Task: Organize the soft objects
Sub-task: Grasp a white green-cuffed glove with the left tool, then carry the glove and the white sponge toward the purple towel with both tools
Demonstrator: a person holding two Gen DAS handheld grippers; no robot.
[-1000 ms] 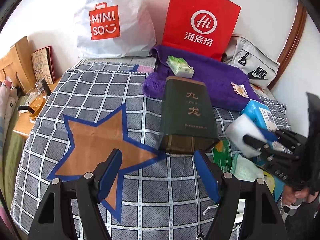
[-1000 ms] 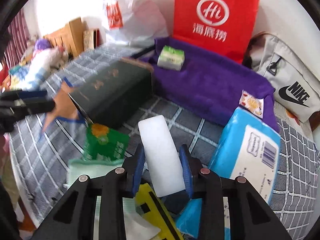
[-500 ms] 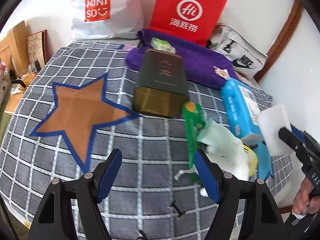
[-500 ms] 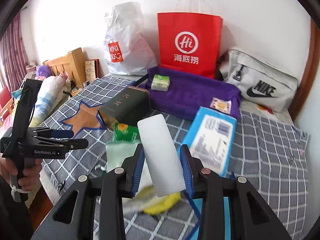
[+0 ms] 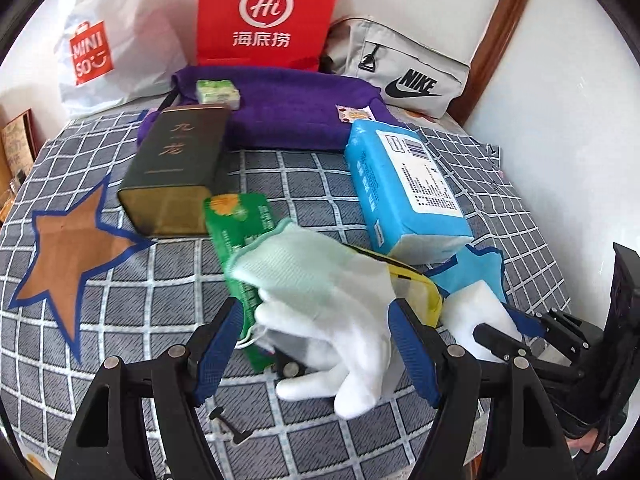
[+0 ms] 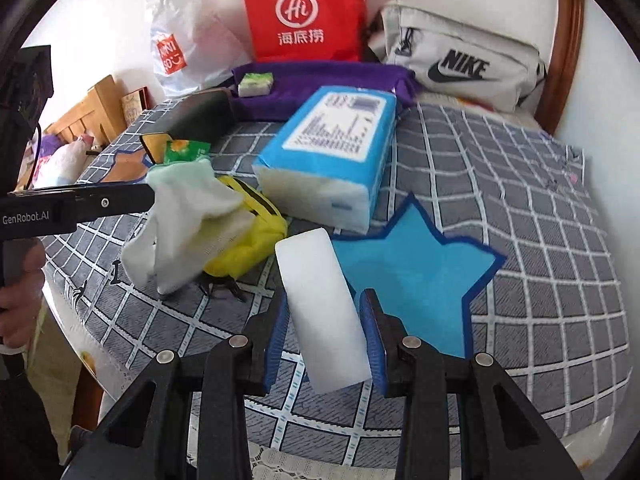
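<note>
On the near part of the grey checked bedspread [image 6: 500, 184], the right gripper [image 6: 326, 332] has its jaws closed on a white rectangular foam sponge [image 6: 324, 312], which stands up between the blue pads and tilts slightly left. Just beyond and to the right of it lies a light-blue fabric star [image 6: 416, 276] sewn flat on the cover. Left of the sponge, a white knitted glove with a pale green cuff [image 5: 320, 288] lies draped over a yellow zipped pouch [image 6: 248, 240] and a green plastic packet [image 5: 240, 232]. The left gripper [image 5: 316, 344] hangs over the glove with its jaws spread wide, one on each side of the glove's fingers; whether the pads touch the fabric cannot be told. In the right wrist view that gripper's black arm reaches in from the left, with its tip at the glove's cuff.

Farther back, a blue pack of tissues [image 5: 404, 192] rests just beyond the star, and a dark green rectangular tin [image 5: 176, 168] lies to the left, touching the green packet. An orange fabric star [image 5: 76, 248] sits at the left of the cover. A purple folded towel [image 5: 288, 112] stretches along the far edge, carrying a small green-and-white tissue packet [image 5: 218, 92]. Against the wall stand a red paper bag [image 5: 268, 12], a white plastic shopping bag [image 5: 112, 40] and a grey Nike pouch [image 5: 400, 68].
</note>
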